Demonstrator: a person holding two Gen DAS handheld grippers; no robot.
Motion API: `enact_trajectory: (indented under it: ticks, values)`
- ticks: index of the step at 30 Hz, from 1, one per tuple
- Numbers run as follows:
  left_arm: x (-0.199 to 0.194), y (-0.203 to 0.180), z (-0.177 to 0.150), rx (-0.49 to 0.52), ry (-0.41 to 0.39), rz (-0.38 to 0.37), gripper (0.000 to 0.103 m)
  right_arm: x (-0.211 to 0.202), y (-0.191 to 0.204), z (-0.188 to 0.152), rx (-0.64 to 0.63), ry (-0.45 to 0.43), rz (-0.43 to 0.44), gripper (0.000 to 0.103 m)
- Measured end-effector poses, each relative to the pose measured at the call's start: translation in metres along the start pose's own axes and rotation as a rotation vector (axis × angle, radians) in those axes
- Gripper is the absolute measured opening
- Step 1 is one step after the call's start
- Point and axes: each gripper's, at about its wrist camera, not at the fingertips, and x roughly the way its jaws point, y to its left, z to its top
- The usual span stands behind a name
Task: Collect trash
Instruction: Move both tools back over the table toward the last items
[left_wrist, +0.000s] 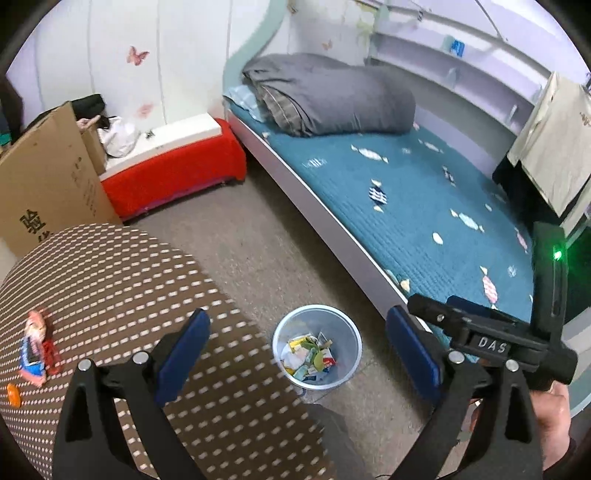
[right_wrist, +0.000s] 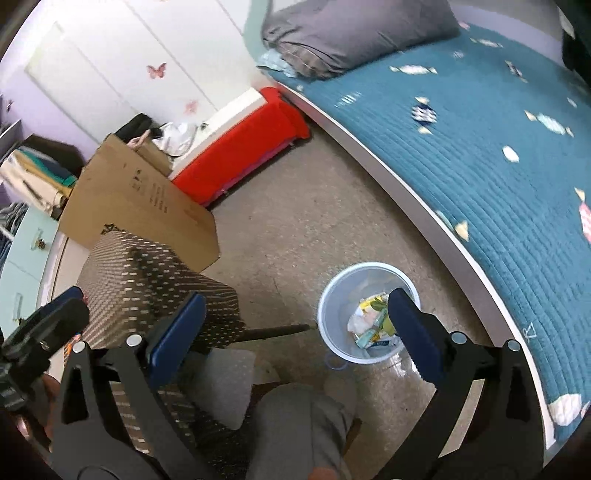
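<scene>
Left gripper (left_wrist: 295, 354), right gripper (right_wrist: 295, 332): both spread wide, empty. Snack wrapper (left_wrist: 37, 349) lies on patterned table (left_wrist: 122, 280), lower left of frame. Judged light, crinkly, slippery; pinch at raised middle fold. Bin (left_wrist: 317, 345) on floor, bottom centre, part-filled

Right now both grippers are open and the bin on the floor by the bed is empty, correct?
Not quite. The bin already holds wrappers and paper scraps, as the left wrist view shows. The rest stands: the left gripper and right gripper are open, and the bin sits beside the bed.
</scene>
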Motion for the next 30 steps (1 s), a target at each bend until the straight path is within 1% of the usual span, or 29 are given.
enact_trajectory:
  ticks: [6, 9, 14, 24, 30]
  values:
    - [-0.037, 0.031, -0.012, -0.045, -0.066, 0.038, 0.094, -0.017, 0.047, 0.001, -0.082, -0.031, 0.025, 0.097]
    - [-0.056, 0.053, -0.020, -0.082, -0.105, 0.066, 0.095, -0.022, 0.069, -0.001, -0.117, -0.040, 0.042, 0.097]
    - [-0.081, 0.090, -0.034, -0.140, -0.145, 0.124, 0.096, -0.021, 0.108, -0.007, -0.177, -0.036, 0.063, 0.097]
    - [-0.126, 0.170, -0.066, -0.265, -0.204, 0.237, 0.096, -0.008, 0.185, -0.021, -0.297, -0.005, 0.101, 0.097]
    - [-0.142, 0.212, -0.095, -0.337, -0.209, 0.289, 0.096, 0.000, 0.223, -0.032, -0.355, 0.017, 0.123, 0.097]
